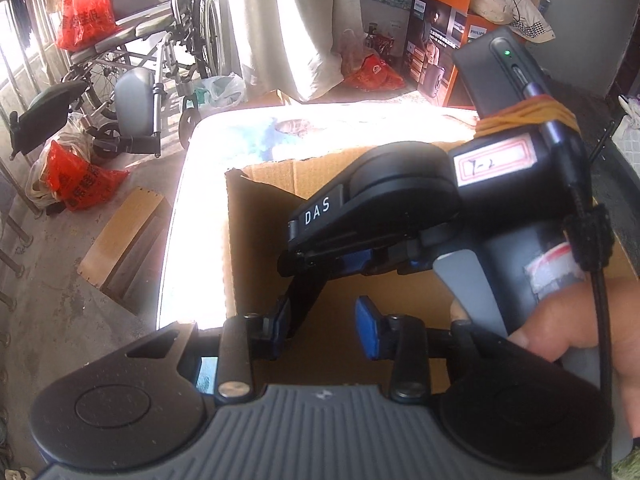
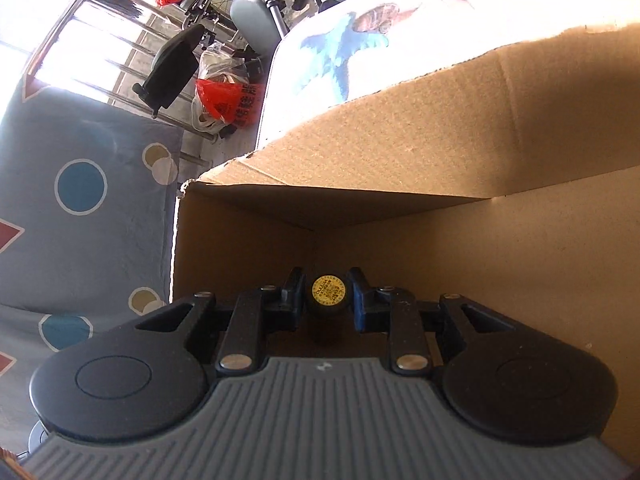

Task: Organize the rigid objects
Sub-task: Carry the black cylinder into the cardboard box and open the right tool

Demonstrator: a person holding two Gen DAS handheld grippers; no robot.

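the right gripper, black with blue pads, points down into an open brown cardboard box. its jaws are clamped on a small dark cylindrical bottle with a round yellow label on its end; the pads press the bottle from both sides, and the bottle's body runs back toward the gripper's base. just beyond the fingertips lies the shaded inner corner of the box, with the box's far wall rising above it. left of the gripper, outside the box, spreads a grey-blue cloth with teal and beige circles.

the left gripper, of the same make, hangs over the same box with its blue pads apart and nothing between them. just ahead of it and to its right is the right gripper's black body marked "das", its fingers reaching down into the box, held by a person's hand at the right edge.

beyond the box, ahead of both grippers, a sunlit white surface with a blue print carries it. farther off to the left stand a folded wheelchair and red plastic bags; far ahead to the right is an orange and black product carton.
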